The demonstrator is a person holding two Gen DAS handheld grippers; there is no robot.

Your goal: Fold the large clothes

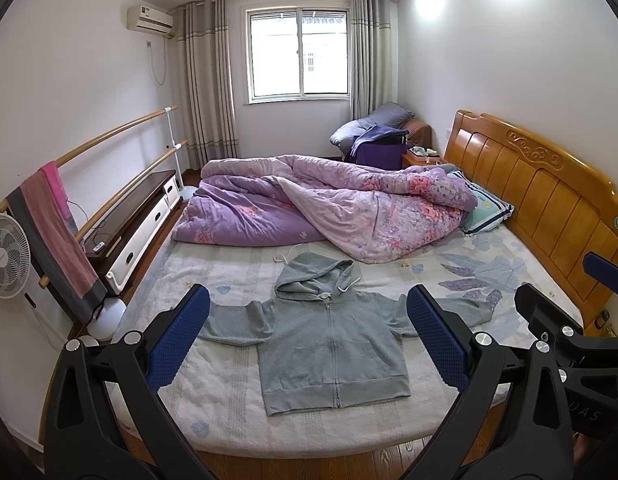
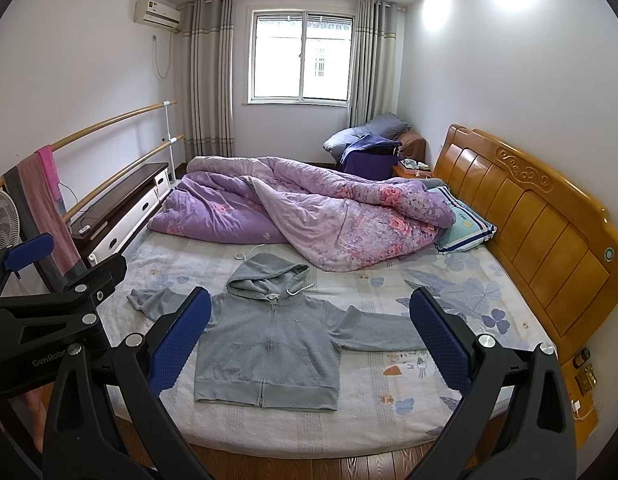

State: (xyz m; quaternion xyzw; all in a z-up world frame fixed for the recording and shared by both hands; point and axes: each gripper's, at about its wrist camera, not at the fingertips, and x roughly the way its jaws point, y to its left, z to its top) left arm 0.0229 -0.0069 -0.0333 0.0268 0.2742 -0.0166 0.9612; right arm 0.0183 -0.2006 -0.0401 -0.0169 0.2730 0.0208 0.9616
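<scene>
At the far left of the left wrist view a white fan (image 1: 7, 250) stands beside a rail draped with a pink and grey towel (image 1: 55, 236). The left gripper (image 1: 309, 340) hangs above the near edge of the bed (image 1: 213, 408), its blue-padded fingers (image 1: 177, 340) spread wide and holding nothing. Between those fingers the grey zip hoodie (image 1: 333, 344) lies flat and front-up on the floral sheet, zip closed, hood bunched just beyond the collar. One sleeve runs out behind the left finger; the other passes behind the right finger and reaches past it. Beyond the fingertips a purple floral quilt (image 1: 329, 208) is heaped across the bed's far half, with a pillow (image 1: 487, 208) against the wooden headboard (image 1: 549, 192) off to the right.

In the right wrist view the right gripper (image 2: 311, 340) is likewise wide open and empty. The hoodie (image 2: 269, 344) sits nearer its left finger, one sleeve stretching toward the right finger. Left of that left finger, part of the other gripper's black frame shows.
</scene>
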